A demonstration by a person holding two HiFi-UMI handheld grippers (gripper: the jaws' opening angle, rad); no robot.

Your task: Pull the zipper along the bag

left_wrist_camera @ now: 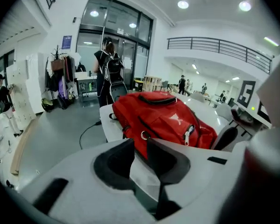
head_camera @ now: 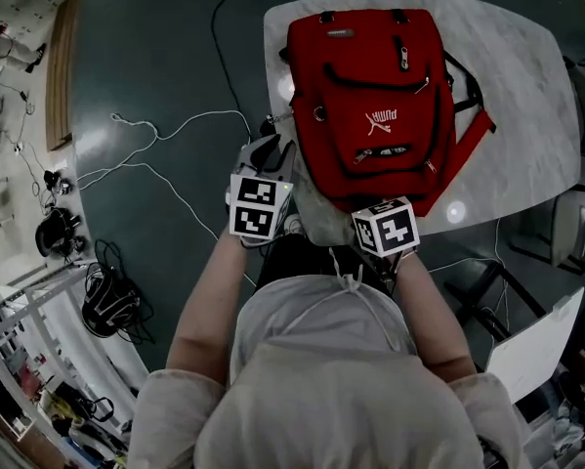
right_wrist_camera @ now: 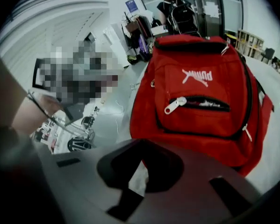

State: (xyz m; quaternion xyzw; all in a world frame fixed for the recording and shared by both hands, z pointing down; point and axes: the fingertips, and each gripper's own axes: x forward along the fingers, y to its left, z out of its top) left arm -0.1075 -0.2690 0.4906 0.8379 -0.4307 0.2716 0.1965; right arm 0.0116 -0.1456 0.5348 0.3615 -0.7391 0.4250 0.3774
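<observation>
A red backpack [head_camera: 380, 96] lies flat on the white marble table [head_camera: 526, 86], its bottom toward me. Its small front pocket [right_wrist_camera: 205, 104] shows a dark slit, with a white zipper pull [right_wrist_camera: 175, 105] at the slit's left end. That same pull [left_wrist_camera: 187, 135] also shows in the left gripper view. My left gripper [left_wrist_camera: 138, 141] hovers by the bag's near left corner, open, nothing between its jaws. My right gripper [right_wrist_camera: 140, 143] sits just short of the bag's bottom edge under its marker cube [head_camera: 385, 228]; its jaw tips appear to meet, holding nothing.
White cables [head_camera: 155, 130] trail over the dark floor left of the table, with a coil of cable [head_camera: 111, 301] nearer me. A chair [head_camera: 570, 223] and a white panel [head_camera: 536, 345] stand at the right. A person [left_wrist_camera: 107, 73] stands beyond the table.
</observation>
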